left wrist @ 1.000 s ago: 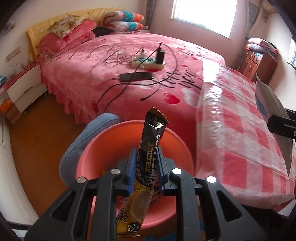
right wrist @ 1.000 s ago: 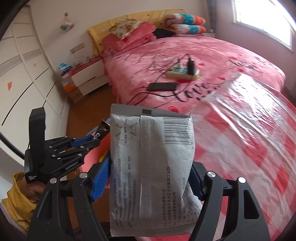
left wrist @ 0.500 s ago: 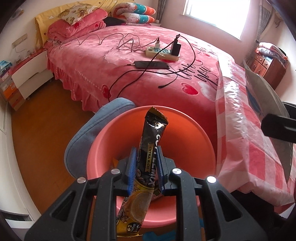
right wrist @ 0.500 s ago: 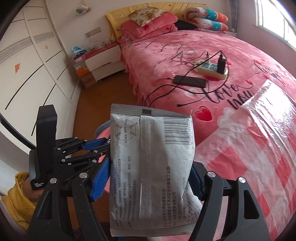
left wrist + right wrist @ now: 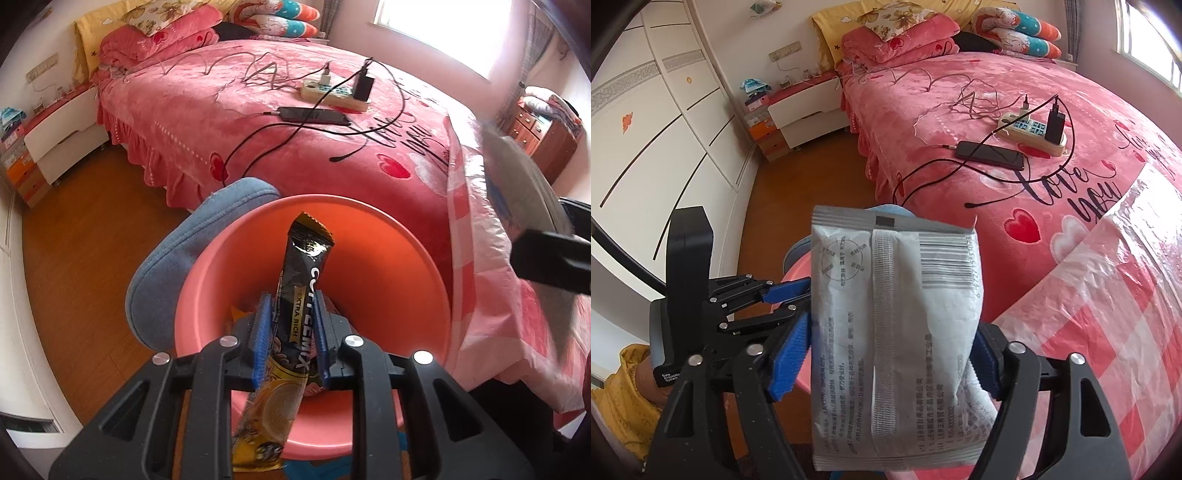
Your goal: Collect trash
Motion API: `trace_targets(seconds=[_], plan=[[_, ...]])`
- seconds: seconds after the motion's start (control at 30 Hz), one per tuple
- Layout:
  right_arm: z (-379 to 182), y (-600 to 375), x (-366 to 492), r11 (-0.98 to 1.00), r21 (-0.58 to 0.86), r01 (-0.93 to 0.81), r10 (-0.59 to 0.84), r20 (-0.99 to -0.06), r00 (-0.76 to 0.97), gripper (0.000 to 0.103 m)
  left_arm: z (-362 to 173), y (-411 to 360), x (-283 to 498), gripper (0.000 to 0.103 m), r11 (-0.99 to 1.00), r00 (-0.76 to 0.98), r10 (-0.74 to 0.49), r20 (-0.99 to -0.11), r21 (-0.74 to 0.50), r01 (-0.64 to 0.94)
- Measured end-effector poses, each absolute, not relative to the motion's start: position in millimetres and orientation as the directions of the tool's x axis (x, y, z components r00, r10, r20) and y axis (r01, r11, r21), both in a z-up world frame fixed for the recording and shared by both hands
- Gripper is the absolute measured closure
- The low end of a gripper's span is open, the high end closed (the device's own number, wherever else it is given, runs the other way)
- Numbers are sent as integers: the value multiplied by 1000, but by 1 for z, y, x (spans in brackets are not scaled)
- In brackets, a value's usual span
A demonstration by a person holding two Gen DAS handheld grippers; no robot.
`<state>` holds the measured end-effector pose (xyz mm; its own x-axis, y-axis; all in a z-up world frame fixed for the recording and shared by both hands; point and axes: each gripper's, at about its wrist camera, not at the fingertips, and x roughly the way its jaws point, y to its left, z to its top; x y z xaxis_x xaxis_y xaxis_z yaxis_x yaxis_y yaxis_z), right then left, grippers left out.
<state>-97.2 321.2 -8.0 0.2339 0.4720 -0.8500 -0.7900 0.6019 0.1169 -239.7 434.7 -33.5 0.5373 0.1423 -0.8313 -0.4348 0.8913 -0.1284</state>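
The left hand-held gripper (image 5: 291, 339) points down over a pink basin (image 5: 424, 273), and a black-and-yellow coffee sachet (image 5: 299, 328) stands upright between its blue pads (image 5: 263, 336). Its jaws have just been opening: slim gaps show on both sides of the sachet, so the pads no longer press on it, and it hangs loose between them above the basin's floor. Some yellow wrapper (image 5: 236, 314) lies in the basin just left of the gripper.

The right hand-held gripper (image 5: 890, 362) carries a grey snack bag (image 5: 894, 332), printed back and barcode facing the camera. Its jaws have just been opening too; the bag fills the whole space between the blue pads (image 5: 790, 362), and whether they press on it I cannot tell. In the left view this bag appears blurred at the right edge, above the checked surface (image 5: 491, 314) with its clear plastic cover. In the right view the left gripper shows at lower left, with a yellow sleeve (image 5: 624, 395) behind it, and the basin's rim peeks from behind the bag.

The basin rests on a blue cushion (image 5: 173, 254), beside the surface. Behind lies a wooden floor (image 5: 88, 218). Further off is a bed (image 5: 207, 110) with a pink cover; a phone (image 5: 314, 115) and a power strip (image 5: 332, 94) with cables lie on it. Pillows (image 5: 280, 18) are piled at the head.
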Motion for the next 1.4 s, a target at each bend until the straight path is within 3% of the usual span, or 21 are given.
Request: trace_targets(seconds=[0.07, 0.47, 0.63, 1.4], plan=[[-11, 320, -93, 616, 140, -775, 479, -848, 227, 14, -37, 439, -240, 47, 877, 531, 145, -835, -139, -459], [15, 282, -91, 696, 57, -716, 468, -792, 392, 14, -27, 446, -239, 20, 857, 509, 264, -819, -43, -514], [26, 267, -89, 725, 23, -688, 454, -767, 453, 14, -13, 435, -233, 13, 871, 536, 304, -788, 2, -492], [63, 160, -91, 866, -25, -499, 352, -677, 646, 11, 67, 351, -179, 10, 949, 723, 232, -650, -11, -314]])
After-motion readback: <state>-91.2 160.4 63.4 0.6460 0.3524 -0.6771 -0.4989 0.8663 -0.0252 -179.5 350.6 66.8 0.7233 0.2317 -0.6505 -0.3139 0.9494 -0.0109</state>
